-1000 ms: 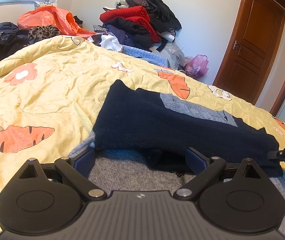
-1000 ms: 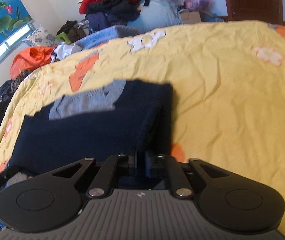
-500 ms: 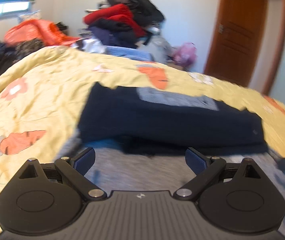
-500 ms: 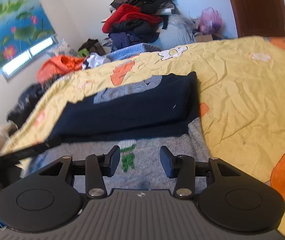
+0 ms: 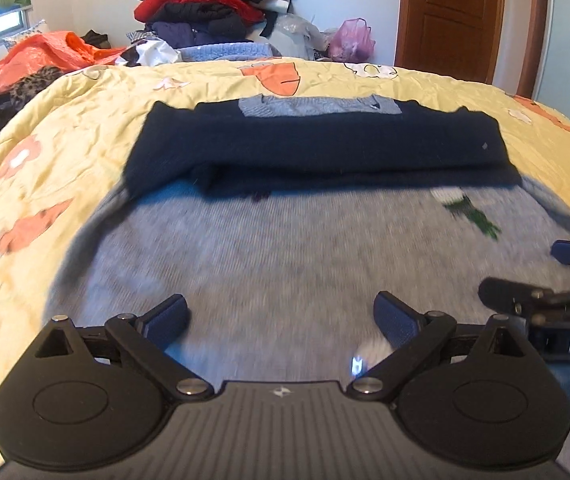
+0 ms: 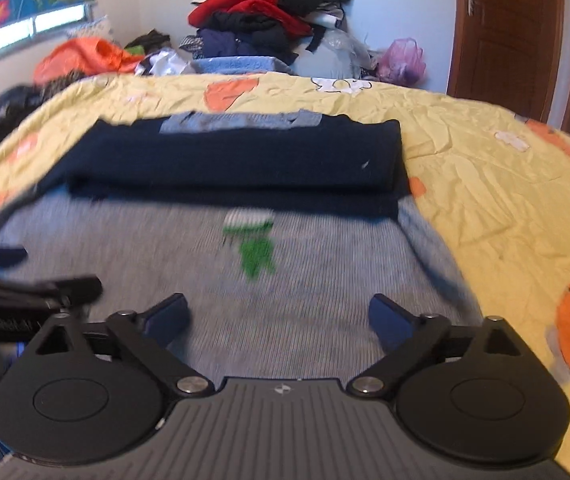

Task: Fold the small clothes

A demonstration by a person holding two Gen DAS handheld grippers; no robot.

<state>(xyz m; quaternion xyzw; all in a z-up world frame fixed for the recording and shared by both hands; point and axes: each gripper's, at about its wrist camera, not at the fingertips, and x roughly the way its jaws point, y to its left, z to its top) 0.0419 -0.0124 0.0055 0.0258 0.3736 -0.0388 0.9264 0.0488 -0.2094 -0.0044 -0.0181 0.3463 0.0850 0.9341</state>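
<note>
A small grey knit sweater with a green motif lies flat on the yellow quilt. Its navy sleeves are folded across the upper part as a dark band. It also shows in the right wrist view, with the navy band and green motif. My left gripper is open and empty over the sweater's lower part. My right gripper is open and empty beside it, and shows at the left wrist view's right edge.
A pile of red, black and navy clothes is heaped beyond the bed's far edge. An orange bag and dark clothes lie at the far left. A pink bag sits by a brown door.
My right gripper let go of the navy sleeve and opened. Both grippers drew back toward the sweater's lower part, and the sleeves now lie folded across its top.
</note>
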